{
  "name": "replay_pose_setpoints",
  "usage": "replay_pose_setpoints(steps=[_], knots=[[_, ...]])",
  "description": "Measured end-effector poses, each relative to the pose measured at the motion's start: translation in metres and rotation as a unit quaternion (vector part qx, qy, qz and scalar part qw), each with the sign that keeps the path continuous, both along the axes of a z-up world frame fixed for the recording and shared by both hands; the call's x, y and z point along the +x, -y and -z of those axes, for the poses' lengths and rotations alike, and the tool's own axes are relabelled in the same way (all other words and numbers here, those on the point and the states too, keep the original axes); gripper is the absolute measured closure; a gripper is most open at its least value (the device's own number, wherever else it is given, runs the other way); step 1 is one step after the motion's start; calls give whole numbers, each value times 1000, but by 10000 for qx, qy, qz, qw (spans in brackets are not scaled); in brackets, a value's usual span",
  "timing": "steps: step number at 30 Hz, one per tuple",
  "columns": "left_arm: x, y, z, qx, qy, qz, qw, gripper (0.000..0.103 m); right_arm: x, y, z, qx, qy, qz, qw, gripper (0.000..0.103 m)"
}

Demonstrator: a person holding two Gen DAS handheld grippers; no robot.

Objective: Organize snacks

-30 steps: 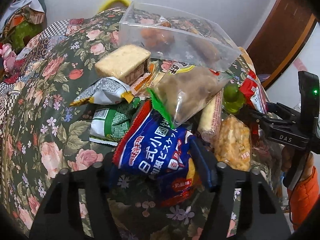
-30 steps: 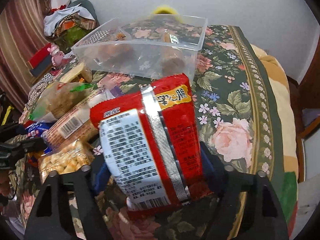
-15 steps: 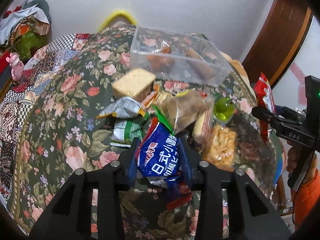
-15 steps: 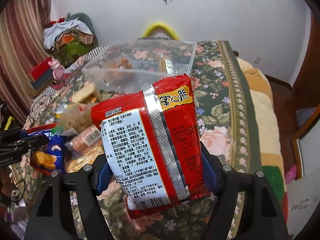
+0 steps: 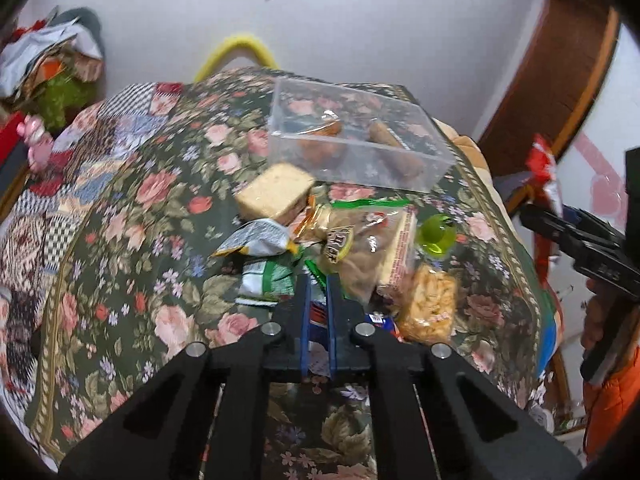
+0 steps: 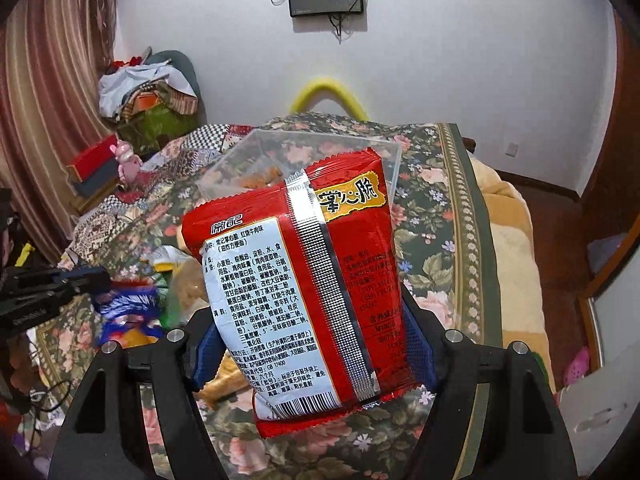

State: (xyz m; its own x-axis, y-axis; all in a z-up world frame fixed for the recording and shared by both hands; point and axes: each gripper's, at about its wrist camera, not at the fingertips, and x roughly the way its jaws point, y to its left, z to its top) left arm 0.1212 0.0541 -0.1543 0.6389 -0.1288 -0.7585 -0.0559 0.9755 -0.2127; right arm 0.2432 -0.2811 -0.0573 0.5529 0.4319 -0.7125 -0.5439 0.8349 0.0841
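My left gripper (image 5: 318, 292) is nearly closed, pinching the thin edge of a blue snack packet (image 5: 320, 320), which hangs below it in the right wrist view (image 6: 128, 316). My right gripper (image 6: 312, 344) is shut on a red noodle packet (image 6: 296, 280), held upright above the table; it also shows in the left wrist view (image 5: 544, 176). A clear plastic box (image 5: 360, 144) with a few brown snacks inside stands at the far side of the floral tablecloth (image 5: 132, 216). A pile of snacks (image 5: 360, 240) lies between the box and my left gripper.
The pile holds a pale cake block (image 5: 276, 194), a silver-yellow packet (image 5: 256, 238), a green-white packet (image 5: 266, 284), a green jelly cup (image 5: 438, 234) and a bag of golden crackers (image 5: 428, 308). Clutter (image 6: 148, 96) sits at the far left. A wooden door (image 5: 556, 76) is right.
Both grippers have risen and pulled back from the table. My left gripper has closed much tighter on the blue packet. The red packet rose with the right gripper.
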Motion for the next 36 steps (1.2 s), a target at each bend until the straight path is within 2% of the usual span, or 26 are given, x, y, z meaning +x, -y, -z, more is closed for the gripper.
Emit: replay_pose_setpoints(steps=[2,4,6,7,11,15,17,19,27,36], knots=[[-1,-3,5,-10,-138,-73,9999,85,-1,0,0,28,-6,0,10000,31],[-3,-5,11,-132,-243,-60,9996,48,-3,1,-1,23,-10,-2,10000,31],[-8,-4,16,-227,-285,-39,9993,26,-4,2,0,-11,-9,2,10000,31],[-9,-1,18,-189,-310,-8,9993,22,-5,2,1,-21,-13,8,10000,31],[-9,3,38,-95,-598,55,9982,19,-9,4,-3,10,-47,38,10000,31],[-8,2,67,-282,-975,47,9948,17,-13,5,-6,-1,-11,33,10000,31],[-7,2,77,-458,-1073,25,9932,16,-13,5,-6,-34,-21,29,10000,31],[-5,7,84,-454,-1111,89,9927,17,-13,5,-6,-54,-34,30,10000,31],[-11,11,74,-261,-673,108,9973,37,-16,2,-4,-95,-68,16,9999,31],[-22,8,31,38,-106,83,9999,40,-11,-1,-6,-60,-59,13,10000,31]])
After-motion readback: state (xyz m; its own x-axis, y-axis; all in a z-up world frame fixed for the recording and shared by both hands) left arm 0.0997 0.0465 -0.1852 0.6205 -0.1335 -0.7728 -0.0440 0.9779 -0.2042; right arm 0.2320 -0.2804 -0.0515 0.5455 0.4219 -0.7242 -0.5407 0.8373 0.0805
